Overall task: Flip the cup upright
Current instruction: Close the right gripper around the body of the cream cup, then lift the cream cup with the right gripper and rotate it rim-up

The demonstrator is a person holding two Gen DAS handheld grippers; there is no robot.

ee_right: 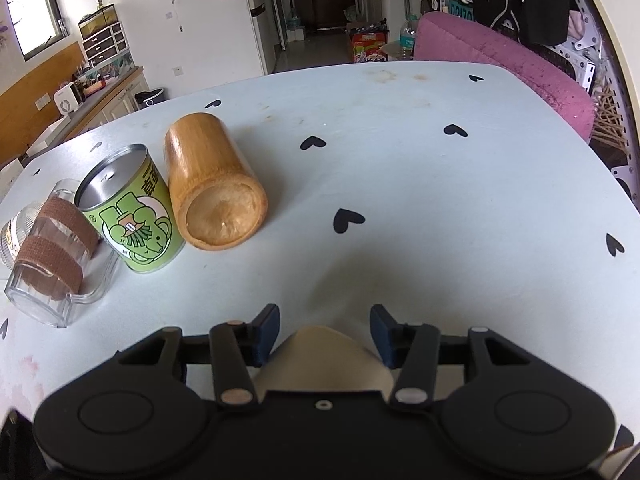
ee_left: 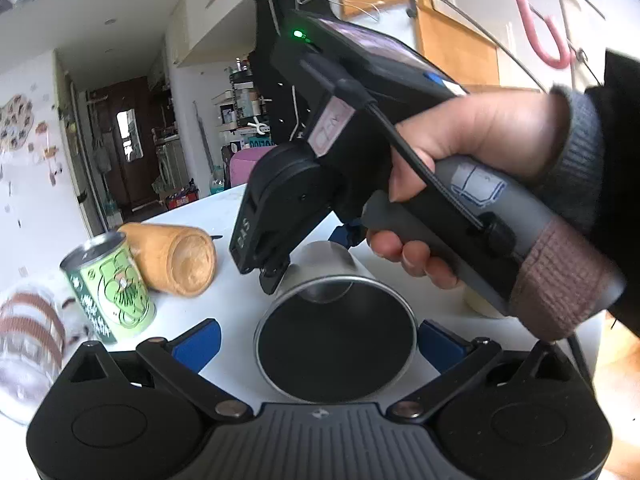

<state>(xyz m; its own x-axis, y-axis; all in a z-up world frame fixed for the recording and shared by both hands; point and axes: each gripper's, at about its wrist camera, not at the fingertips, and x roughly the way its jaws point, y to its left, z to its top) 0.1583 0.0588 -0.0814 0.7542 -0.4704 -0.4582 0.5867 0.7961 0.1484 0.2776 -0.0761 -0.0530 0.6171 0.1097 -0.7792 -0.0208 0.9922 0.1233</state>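
A metal cup (ee_left: pixel 336 332) lies on its side on the white table, its dark open mouth facing my left camera. My left gripper (ee_left: pixel 320 346) is open, with one blue finger (ee_left: pixel 200 344) on each side of the cup's rim. My right gripper (ee_left: pixel 308 248) reaches down onto the cup's closed far end; its blue fingers (ee_left: pixel 344 236) straddle it. In the right wrist view the right gripper (ee_right: pixel 324 334) has its jaws apart around a pale curved surface (ee_right: pixel 320 356); whether they press it is unclear.
A wooden cup (ee_right: pixel 216 188) lies on its side beside an upright green tin (ee_right: pixel 132 216) and a clear glass mug (ee_right: pixel 56 256) with brown tape, all at the table's left. A pink chair (ee_right: pixel 504 64) stands beyond the far edge.
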